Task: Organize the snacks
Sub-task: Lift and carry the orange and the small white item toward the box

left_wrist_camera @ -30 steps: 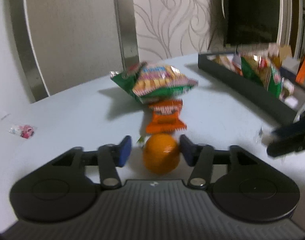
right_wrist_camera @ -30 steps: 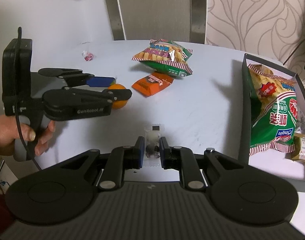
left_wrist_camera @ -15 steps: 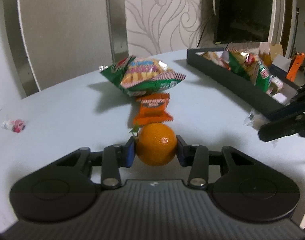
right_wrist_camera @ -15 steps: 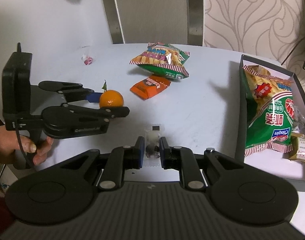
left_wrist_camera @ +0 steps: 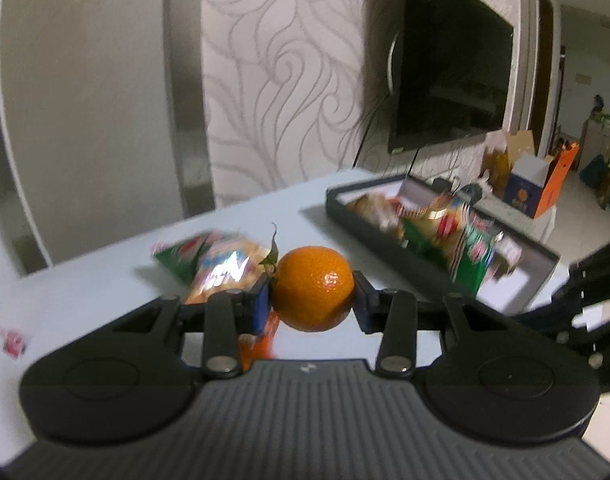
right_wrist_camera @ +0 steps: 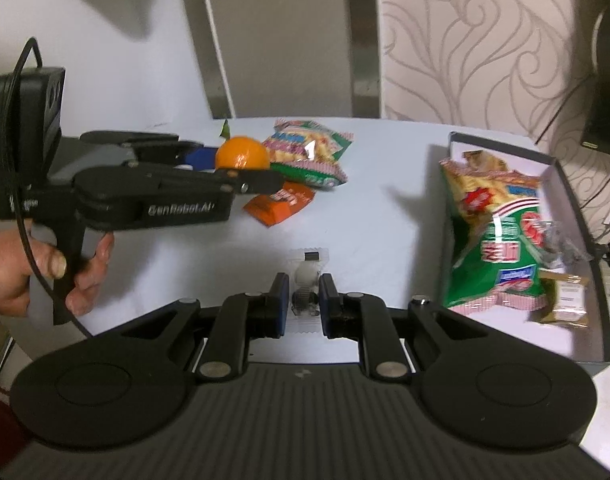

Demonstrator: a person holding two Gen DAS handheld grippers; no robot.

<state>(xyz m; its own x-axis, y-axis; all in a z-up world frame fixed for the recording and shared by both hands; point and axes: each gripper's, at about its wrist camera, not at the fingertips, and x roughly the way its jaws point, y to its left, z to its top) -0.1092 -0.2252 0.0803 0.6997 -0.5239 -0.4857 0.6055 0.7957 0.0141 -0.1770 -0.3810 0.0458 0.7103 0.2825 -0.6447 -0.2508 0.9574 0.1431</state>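
Right wrist view: one orange [right_wrist_camera: 241,153], two grippers [right_wrist_camera: 301,300].

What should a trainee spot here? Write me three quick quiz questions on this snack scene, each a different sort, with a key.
1. True or false: the left gripper holds the orange clear of the table.
2. Multiple choice: what sits between the right gripper's jaws? A) the orange wrapper B) a small clear packet C) a green chip bag
3. Fill in: the black tray already holds a large ______ chip bag.

Key:
1. True; its jaws are shut on the fruit, which is lifted above the table.
2. B.
3. Green.
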